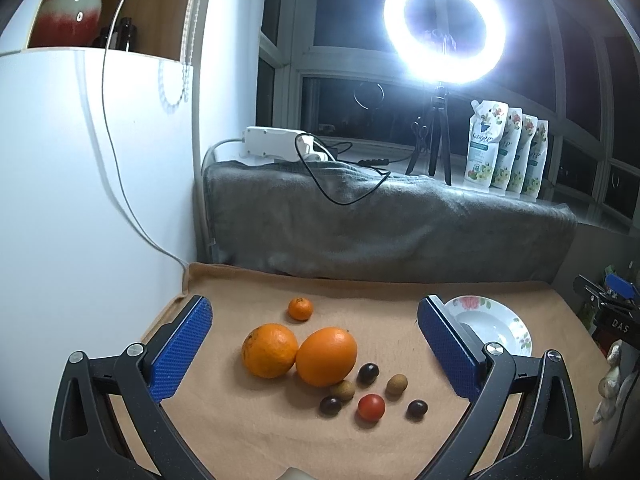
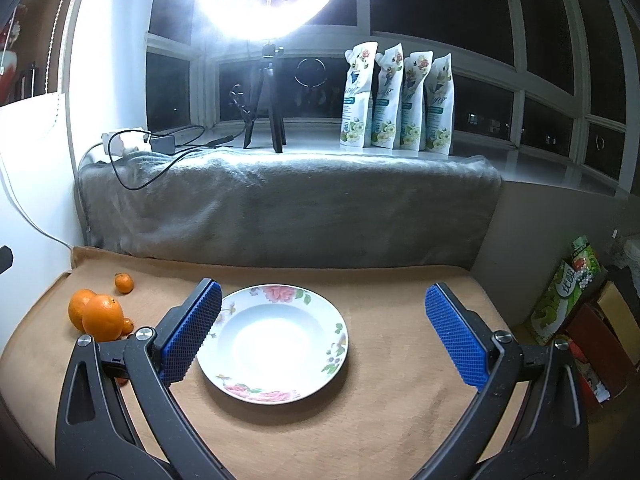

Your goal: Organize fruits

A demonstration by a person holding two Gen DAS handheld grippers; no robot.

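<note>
A tan cloth [image 2: 380,420] covers the work surface, with a grey blanket [image 1: 380,224] over the ledge at the far side and a ring light [image 1: 444,26] glaring against the dark window. All the fruit lies on the cloth at the left, none yet on the floral plate [image 2: 272,342], which sits empty to the right. The left gripper [image 1: 316,350] hangs over the fruit with its jaws spread wide, holding nothing; the right gripper [image 2: 324,334] hovers over the plate, jaws likewise wide apart and empty. By count: two large oranges [image 1: 270,350] touching each other, one small mandarin [image 1: 300,308] farther back, one cherry tomato [image 1: 371,407], two brownish longans [image 1: 397,384] and three dark round fruits [image 1: 368,373], probably grapes. The first pick is likely an orange. To do it well, centre the pads on one orange alone, coming from the side away from its neighbour, and close gently so it does not roll into the small fruit nearby.
</note>
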